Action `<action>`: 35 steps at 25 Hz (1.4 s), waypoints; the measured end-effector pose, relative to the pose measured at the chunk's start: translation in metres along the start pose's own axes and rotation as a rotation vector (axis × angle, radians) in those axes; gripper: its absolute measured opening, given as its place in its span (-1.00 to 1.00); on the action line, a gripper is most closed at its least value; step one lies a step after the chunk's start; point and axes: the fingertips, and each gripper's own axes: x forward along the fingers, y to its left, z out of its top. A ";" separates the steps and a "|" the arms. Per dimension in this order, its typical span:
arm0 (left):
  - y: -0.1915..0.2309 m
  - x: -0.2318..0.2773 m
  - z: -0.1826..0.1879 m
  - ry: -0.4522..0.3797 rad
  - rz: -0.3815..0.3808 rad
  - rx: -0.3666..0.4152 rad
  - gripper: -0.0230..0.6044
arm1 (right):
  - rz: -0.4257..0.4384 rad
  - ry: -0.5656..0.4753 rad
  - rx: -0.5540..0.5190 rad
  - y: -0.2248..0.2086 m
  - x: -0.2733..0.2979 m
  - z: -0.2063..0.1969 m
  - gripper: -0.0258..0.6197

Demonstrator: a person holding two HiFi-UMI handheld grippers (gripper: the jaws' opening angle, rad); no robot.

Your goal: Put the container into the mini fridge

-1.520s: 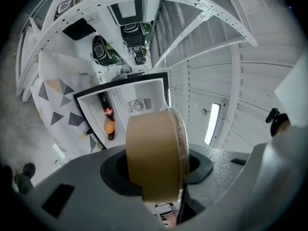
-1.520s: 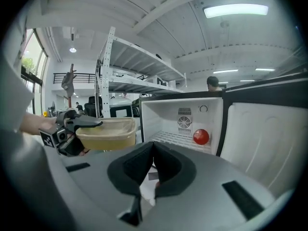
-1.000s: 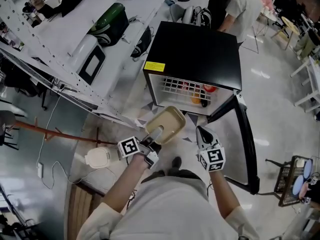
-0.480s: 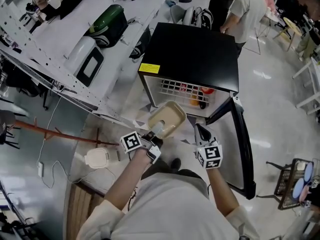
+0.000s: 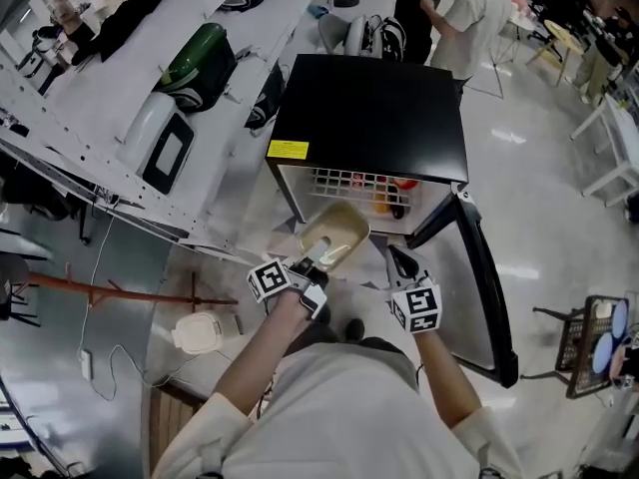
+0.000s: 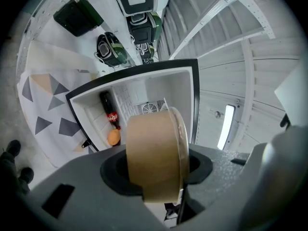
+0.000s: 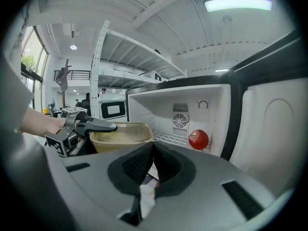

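Note:
The black mini fridge (image 5: 369, 118) stands with its door (image 5: 481, 287) swung open to the right. A tan, lidless container (image 5: 335, 236) hangs just in front of the opening, and my left gripper (image 5: 316, 261) is shut on its near rim. In the left gripper view the container (image 6: 155, 153) fills the gap between the jaws, with the fridge's white inside (image 6: 144, 93) behind it. My right gripper (image 5: 403, 264) is beside it to the right, shut and holding nothing. The right gripper view shows the container (image 7: 122, 134) at the left, before the fridge's wire shelf (image 7: 168, 137).
Inside the fridge are a cola bottle (image 6: 109, 112), an orange (image 6: 113, 137) and a red apple (image 7: 198, 139). A white lid (image 5: 197, 333) lies on the floor at the left. White shelving with suitcases (image 5: 195, 56) runs along the left. People (image 5: 469, 8) stand behind the fridge.
My left gripper has carried the container a little closer to the fridge's opening. The right gripper has kept its place beside it, still shut.

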 end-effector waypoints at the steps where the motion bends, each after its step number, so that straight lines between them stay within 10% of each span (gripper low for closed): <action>1: 0.002 0.003 0.002 0.005 0.000 0.002 -0.36 | -0.006 0.002 -0.003 0.000 0.001 0.001 -0.90; 35: 0.099 0.096 0.054 -0.149 0.054 -0.117 -0.35 | -0.139 0.062 0.010 0.009 0.017 -0.005 -0.90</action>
